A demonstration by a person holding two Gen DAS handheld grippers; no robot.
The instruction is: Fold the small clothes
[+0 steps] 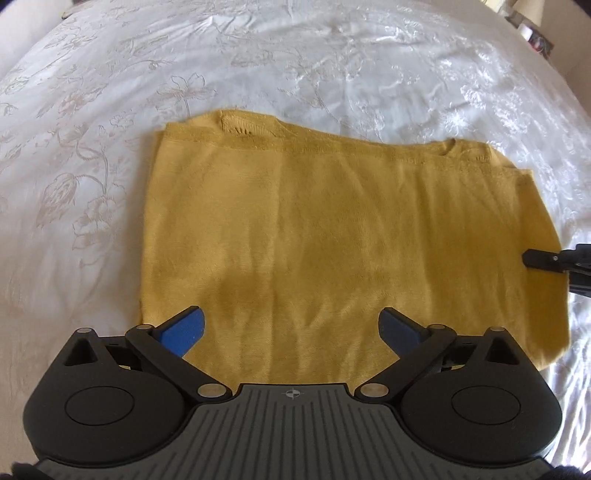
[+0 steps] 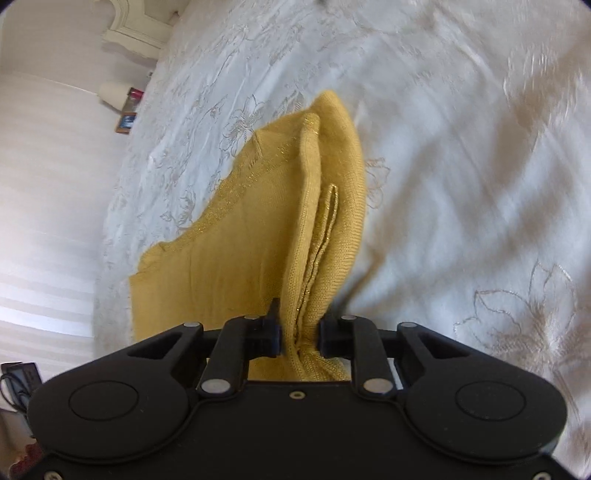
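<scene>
A mustard-yellow knit garment (image 1: 332,236) lies folded on a white bedspread (image 1: 258,66). My left gripper (image 1: 291,328) is open, its blue pads spread wide, above the garment's near edge and holding nothing. My right gripper (image 2: 300,334) is shut on the garment's edge (image 2: 314,258), where several folded layers bunch between the jaws. In the left wrist view the right gripper (image 1: 532,260) shows at the garment's right edge.
The white bedspread (image 2: 461,147) with an embroidered flower pattern covers the whole bed. A white nightstand with a lamp (image 2: 112,92) and small items stands beside the bed, near a white headboard (image 2: 136,33).
</scene>
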